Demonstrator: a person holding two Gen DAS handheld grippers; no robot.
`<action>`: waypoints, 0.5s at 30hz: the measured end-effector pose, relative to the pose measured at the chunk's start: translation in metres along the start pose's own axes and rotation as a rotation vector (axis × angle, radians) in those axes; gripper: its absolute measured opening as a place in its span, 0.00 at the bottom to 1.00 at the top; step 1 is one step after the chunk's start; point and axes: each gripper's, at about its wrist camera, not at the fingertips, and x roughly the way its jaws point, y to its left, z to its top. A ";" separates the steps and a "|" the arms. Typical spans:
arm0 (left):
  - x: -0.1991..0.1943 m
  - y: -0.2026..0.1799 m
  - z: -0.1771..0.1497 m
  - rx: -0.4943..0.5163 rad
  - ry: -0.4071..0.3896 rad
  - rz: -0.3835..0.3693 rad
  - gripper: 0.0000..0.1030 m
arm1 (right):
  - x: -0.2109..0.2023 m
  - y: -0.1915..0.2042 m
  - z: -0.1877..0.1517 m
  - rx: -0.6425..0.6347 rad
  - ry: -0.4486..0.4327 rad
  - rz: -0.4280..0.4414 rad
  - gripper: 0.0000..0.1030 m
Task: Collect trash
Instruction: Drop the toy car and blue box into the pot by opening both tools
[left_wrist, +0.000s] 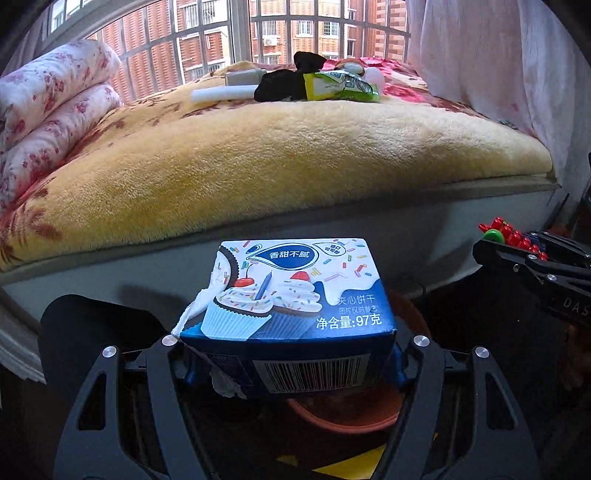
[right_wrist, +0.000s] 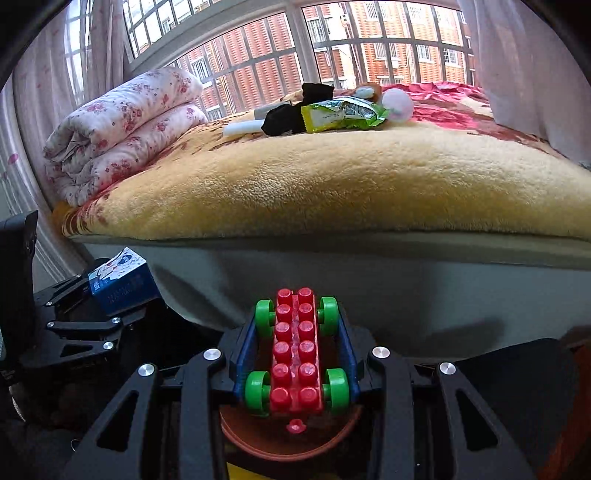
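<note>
Blanketed bed (left_wrist: 295, 155), green wrapper (left_wrist: 340, 86), black cloth (left_wrist: 280, 86), folded quilt (left_wrist: 48, 110)

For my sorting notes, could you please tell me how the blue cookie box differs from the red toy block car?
The blue cardboard cookie box is printed and torn-edged; the red plastic block car is studded, with green wheels. The box spreads the left tongs wide; the car sits in narrower right tongs. Both are clamped, held above a brown bin.

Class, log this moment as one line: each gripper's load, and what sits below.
left gripper: shut on cookie box | right gripper: shut on toy block car | below both: brown bin
</note>
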 end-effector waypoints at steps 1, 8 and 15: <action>0.001 0.000 0.000 0.000 0.002 0.001 0.67 | 0.001 -0.001 -0.001 0.004 0.002 0.003 0.37; 0.007 -0.002 -0.001 0.015 0.025 0.000 0.86 | 0.007 0.003 -0.001 -0.013 0.021 0.019 0.49; 0.031 0.002 -0.004 -0.009 0.127 -0.011 0.92 | 0.022 -0.004 0.005 -0.015 0.031 -0.010 0.65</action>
